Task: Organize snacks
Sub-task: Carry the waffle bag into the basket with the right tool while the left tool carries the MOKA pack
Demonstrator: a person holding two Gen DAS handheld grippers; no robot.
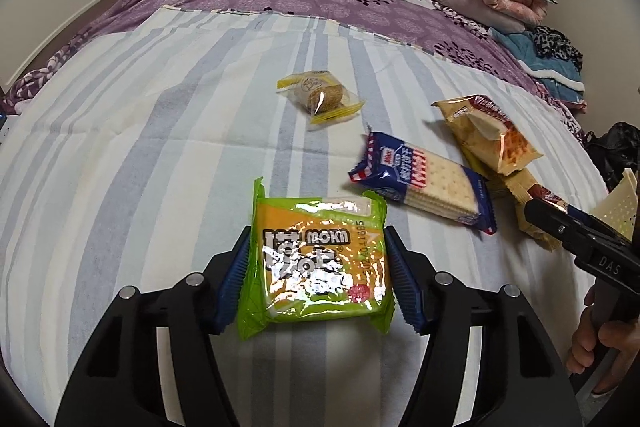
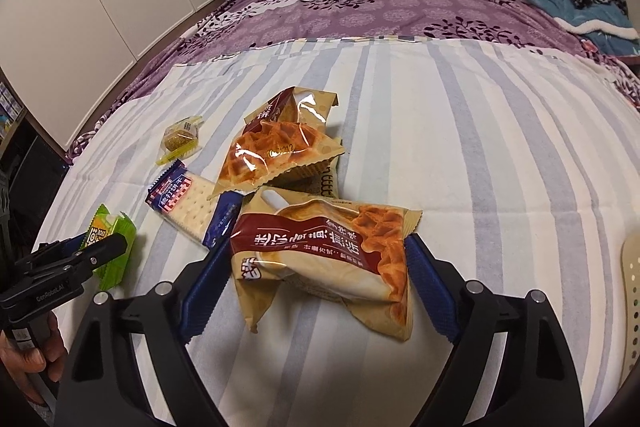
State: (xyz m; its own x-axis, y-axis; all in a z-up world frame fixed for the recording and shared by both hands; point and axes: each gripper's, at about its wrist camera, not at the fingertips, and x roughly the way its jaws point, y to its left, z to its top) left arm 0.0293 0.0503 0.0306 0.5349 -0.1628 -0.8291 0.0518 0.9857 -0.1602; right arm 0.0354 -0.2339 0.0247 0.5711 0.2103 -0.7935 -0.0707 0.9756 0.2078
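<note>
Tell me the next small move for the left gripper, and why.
Probably lift the green snack pack straight up. The left gripper has both blue pads pressed against its sides, so it looks gripped, yet it lies on the striped sheet. The right gripper is busy on the waffle pack.

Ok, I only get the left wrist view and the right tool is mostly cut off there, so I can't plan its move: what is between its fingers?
Observer: A brown waffle packet lies between the right tool's fingers; whether they pinch it, I cannot tell.
Operator: My left tool grips the green packet. Where is the basket?
Observer: The cream basket is at the right tool's right side.
Operator: Anything beyond the packet?
Observer: A second waffle packet, lying on another wrapper.
</note>
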